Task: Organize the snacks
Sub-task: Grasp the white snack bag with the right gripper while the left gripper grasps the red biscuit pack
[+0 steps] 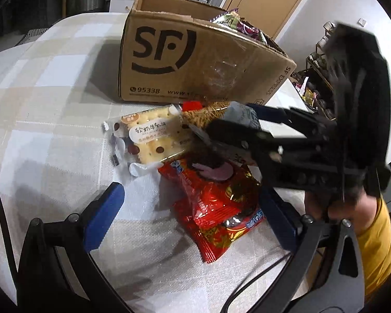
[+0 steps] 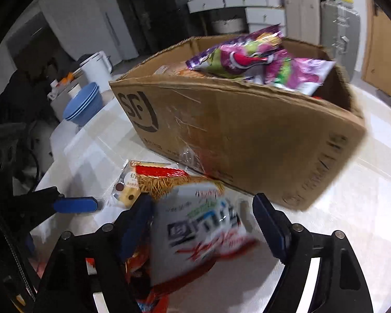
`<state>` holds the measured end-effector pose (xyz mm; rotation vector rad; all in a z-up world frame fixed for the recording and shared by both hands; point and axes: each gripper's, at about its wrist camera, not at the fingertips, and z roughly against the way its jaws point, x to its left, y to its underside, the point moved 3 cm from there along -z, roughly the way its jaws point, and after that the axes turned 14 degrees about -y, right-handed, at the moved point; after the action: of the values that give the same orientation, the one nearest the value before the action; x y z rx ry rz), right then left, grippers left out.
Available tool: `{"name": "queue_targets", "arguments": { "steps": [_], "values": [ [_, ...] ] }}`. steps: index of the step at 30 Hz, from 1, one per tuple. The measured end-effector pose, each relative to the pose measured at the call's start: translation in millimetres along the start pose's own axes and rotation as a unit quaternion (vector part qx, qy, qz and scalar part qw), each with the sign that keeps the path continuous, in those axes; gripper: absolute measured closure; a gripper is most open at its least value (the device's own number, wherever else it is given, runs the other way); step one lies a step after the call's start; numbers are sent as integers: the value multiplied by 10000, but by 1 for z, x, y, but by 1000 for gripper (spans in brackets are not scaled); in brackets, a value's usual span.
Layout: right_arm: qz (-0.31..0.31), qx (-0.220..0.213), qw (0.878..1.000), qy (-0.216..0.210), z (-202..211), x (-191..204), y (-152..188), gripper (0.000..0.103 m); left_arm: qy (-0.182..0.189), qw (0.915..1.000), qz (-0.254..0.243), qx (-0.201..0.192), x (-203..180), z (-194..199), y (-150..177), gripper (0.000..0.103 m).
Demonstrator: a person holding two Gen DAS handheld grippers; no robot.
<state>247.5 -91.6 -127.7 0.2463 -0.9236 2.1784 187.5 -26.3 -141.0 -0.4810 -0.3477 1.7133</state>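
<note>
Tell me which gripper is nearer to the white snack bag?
Right. The right gripper has the white snack bag between its open jaws; the left gripper sits lower, straddling the red snack bag.

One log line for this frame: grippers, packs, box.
left gripper: open, around red pack | right gripper: open, white pack between fingers | cracker pack: on table | box: holds purple pack

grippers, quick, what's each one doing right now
Left gripper: open, astride the red snack bag, not pressing it.
Right gripper: open around the white snack bag; no clear grip.
</note>
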Motion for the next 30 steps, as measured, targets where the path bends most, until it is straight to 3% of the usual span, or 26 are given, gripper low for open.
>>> {"name": "queue_targets", "arguments": {
  "steps": [4,7,10,20,23,27,30],
  "values": [
    [-256,303,9987,-311,-16,-5,-1,29,-7,10000,0,8,5,-1,2,1],
    [-360,201,9984,-385,-13,-2,4,41,59,10000,18,69,6,-5,1,1],
    [-543,41,9977,-394,-8,-3,11,46,82,9999,26,82,13,-3,4,1],
    [-720,-1157,9906,-93,57,13,48,49,192,9998,76,63,14,6,7,1],
    [-892,-1601,9825,-319,76,14,64,49,190,9998,-32,45,5,6,2,1],
    [-1019,-1819,9772,-401,83,10,78,49,96,9997,122,164,2,-6,-6,2],
    [-1112,-1975,9726,-516,87,8,89,49,43,9986,252,466,4,-17,-6,24]
  ]
}}
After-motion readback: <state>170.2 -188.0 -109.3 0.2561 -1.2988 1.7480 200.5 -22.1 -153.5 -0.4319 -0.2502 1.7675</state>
